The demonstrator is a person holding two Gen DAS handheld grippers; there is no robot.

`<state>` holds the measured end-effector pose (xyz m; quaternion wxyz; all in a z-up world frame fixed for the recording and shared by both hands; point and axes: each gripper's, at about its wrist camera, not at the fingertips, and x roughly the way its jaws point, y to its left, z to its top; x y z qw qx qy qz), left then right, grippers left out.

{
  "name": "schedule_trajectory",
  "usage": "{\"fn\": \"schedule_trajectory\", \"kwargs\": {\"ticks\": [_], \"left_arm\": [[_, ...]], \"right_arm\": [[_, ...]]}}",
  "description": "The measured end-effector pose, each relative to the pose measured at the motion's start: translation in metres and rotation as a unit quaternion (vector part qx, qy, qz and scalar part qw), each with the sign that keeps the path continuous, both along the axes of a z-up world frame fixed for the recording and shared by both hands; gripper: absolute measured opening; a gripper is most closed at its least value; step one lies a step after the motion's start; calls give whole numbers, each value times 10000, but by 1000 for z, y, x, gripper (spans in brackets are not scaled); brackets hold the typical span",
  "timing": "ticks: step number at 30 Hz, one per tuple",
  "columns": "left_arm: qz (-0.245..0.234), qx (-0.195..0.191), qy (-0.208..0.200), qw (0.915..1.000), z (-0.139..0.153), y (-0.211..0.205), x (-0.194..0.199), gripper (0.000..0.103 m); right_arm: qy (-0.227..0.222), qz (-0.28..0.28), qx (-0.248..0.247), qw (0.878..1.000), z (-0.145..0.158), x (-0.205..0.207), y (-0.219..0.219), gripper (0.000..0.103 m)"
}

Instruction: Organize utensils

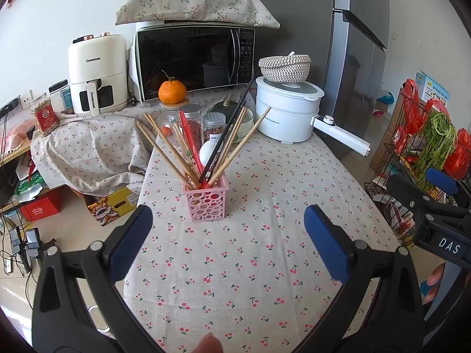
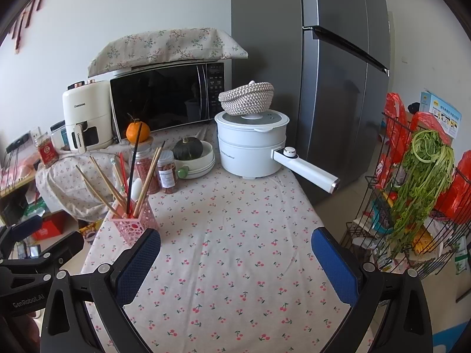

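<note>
Holder (image 1: 205,203): standing upright on the surface (image 1: 265,250), keeping chopsticks (image 1: 164,144) fanned and contained. Left tongs (image 1: 228,236), right tongs (image 2: 235,260): both spread, empty, hovering short of the holder.

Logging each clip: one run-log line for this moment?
left gripper: open, empty | right gripper: open, empty | chopsticks, spoon: in pink holder

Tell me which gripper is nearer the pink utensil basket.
Left. The left gripper faces the pink utensil basket almost head-on, open. The right gripper, also open, sits farther right, with the basket off its left finger.
</note>
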<state>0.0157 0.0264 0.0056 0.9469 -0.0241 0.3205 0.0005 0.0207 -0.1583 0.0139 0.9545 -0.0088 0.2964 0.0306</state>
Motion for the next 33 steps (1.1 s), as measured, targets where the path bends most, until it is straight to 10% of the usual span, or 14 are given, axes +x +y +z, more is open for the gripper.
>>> {"fn": "schedule_trajectory", "kwargs": {"ticks": [33], "left_arm": [[55,-321,150,9994,-5,2,2,102]], "right_arm": [[40,15,38,10000,-2,0,1,103]]}}
